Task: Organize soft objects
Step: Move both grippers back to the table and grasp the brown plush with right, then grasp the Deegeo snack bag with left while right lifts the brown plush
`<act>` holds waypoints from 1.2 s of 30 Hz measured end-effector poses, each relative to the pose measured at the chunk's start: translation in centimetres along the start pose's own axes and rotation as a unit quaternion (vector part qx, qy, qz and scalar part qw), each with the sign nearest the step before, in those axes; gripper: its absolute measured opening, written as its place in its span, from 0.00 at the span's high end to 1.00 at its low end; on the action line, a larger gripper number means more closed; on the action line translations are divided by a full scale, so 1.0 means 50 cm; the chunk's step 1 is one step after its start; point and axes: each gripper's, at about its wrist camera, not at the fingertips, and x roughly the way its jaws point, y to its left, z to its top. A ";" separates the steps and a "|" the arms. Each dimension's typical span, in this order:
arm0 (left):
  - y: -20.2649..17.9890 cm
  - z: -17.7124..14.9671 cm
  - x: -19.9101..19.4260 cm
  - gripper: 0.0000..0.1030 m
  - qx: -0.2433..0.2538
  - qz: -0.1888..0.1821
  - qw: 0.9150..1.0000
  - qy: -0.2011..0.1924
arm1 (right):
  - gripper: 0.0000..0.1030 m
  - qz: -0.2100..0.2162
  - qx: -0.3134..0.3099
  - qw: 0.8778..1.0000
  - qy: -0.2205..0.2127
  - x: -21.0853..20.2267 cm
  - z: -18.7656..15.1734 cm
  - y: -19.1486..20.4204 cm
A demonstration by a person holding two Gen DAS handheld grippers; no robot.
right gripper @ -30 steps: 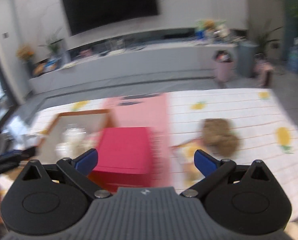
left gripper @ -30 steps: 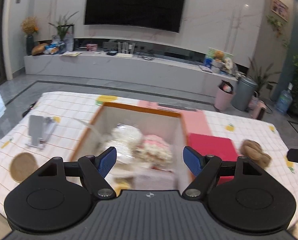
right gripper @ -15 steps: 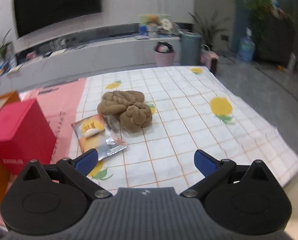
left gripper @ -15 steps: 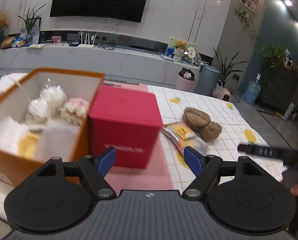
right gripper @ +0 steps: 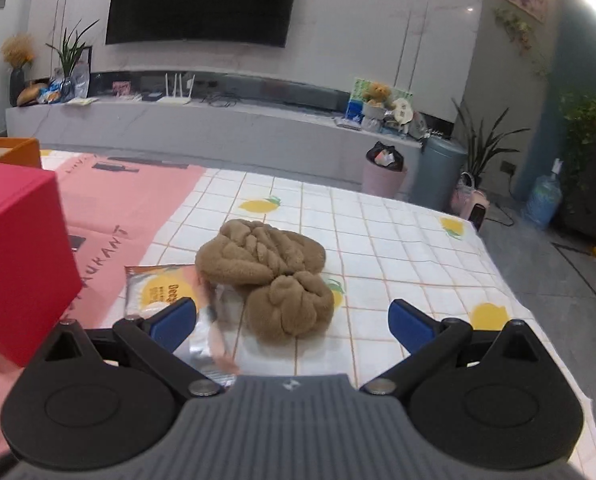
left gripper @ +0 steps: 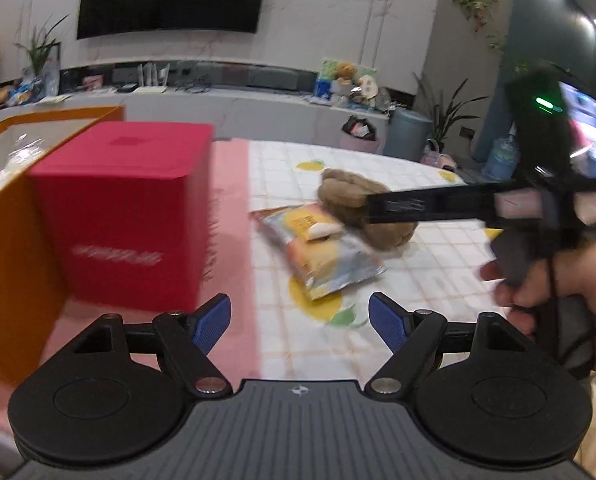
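Note:
A brown plush bundle (right gripper: pixel 270 272) lies on the checked tablecloth, also seen as the plush (left gripper: pixel 344 190) in the left wrist view. A foil snack packet (left gripper: pixel 322 252) rests against it on its left, the same packet (right gripper: pixel 158 288) partly under my right gripper. My right gripper (right gripper: pixel 292 320) is open, low over the cloth, its blue pads either side of the plush's near lobe without touching it. My left gripper (left gripper: pixel 300 320) is open and empty, just short of the packet. A red box (left gripper: pixel 126 208) and an orange box (left gripper: pixel 10 248) stand to the left.
A hand (left gripper: pixel 558 288) holds the right tool, whose black finger (left gripper: pixel 418 204) crosses in front of the plush. A pink printed mat (right gripper: pixel 130 208) lies under the red box (right gripper: pixel 14 256). The table's right edge (right gripper: pixel 510 292) drops to the floor. A TV wall and low console stand behind.
Both grippers swung right and sank, from over the orange box and red box to the plush and packet. The right tool and hand entered the left wrist view. Both stayed open.

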 end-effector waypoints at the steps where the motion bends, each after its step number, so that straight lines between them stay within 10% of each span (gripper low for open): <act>1: -0.005 0.006 0.013 0.10 0.007 -0.005 1.000 -0.003 | 0.03 0.013 0.013 1.000 0.013 0.022 0.007 -0.006; 8: -0.026 0.058 0.103 0.10 -0.007 -0.002 1.000 0.020 | 0.03 0.004 -0.054 0.996 0.071 0.165 0.045 -0.002; 15: -0.048 0.092 0.170 0.10 0.037 -0.008 0.999 0.036 | 0.04 -0.002 0.029 0.993 0.112 0.227 0.036 -0.054; 20: -0.049 0.104 0.205 0.10 0.026 0.030 0.998 0.044 | 0.45 0.043 0.037 0.988 0.147 0.221 0.027 -0.082; 24: -0.056 0.115 0.229 0.11 0.021 0.050 0.997 0.059 | 0.51 0.030 -0.049 0.982 0.178 0.196 0.025 -0.067; 36: -0.061 0.116 0.269 0.07 0.005 0.057 0.994 0.089 | 0.50 0.109 -0.026 0.959 0.260 0.081 -0.047 -0.129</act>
